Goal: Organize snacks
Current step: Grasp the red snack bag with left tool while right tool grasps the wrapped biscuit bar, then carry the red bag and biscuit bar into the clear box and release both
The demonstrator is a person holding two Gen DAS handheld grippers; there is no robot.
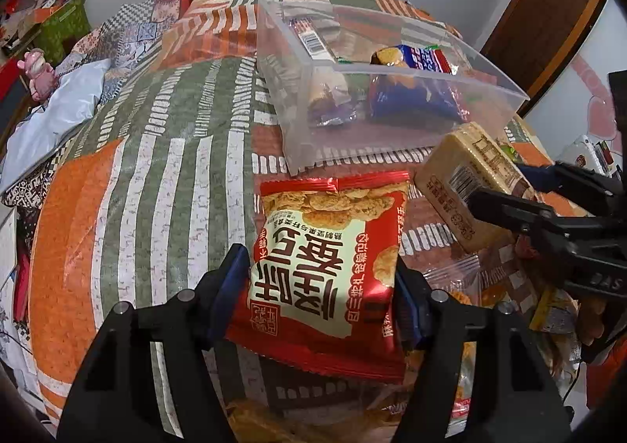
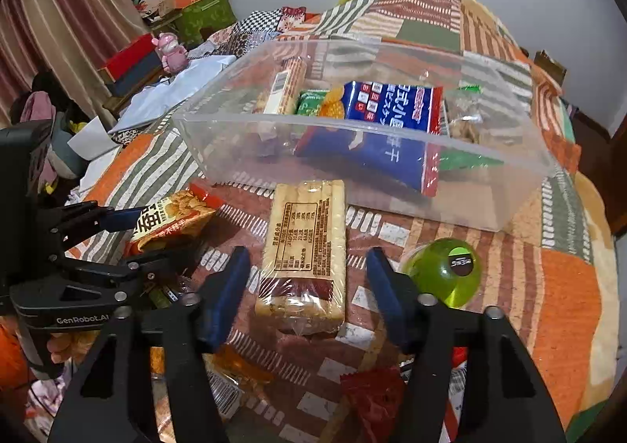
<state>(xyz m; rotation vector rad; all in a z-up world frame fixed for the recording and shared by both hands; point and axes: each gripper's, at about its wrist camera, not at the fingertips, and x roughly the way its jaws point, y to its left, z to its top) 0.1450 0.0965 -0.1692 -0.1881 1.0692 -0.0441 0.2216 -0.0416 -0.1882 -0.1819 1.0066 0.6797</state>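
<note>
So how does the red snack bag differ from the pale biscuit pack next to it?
The red snack bag is a puffy, crinkled foil pouch with bold printing; the biscuit pack is a flat, stiff block in clear wrap. The bag is wider and squarer, the pack long and narrow. The left gripper presses its fingers on the bag's sides; the right gripper straddles the pack with gaps either side. Both lie on the quilt outside the clear bin.

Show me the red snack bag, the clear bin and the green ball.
red snack bag (image 1: pixel 325 266): left wrist view, printed front.
clear bin (image 2: pixel 392 192): right wrist view, near wall.
green ball (image 2: pixel 443 274): right wrist view, its top.
</note>
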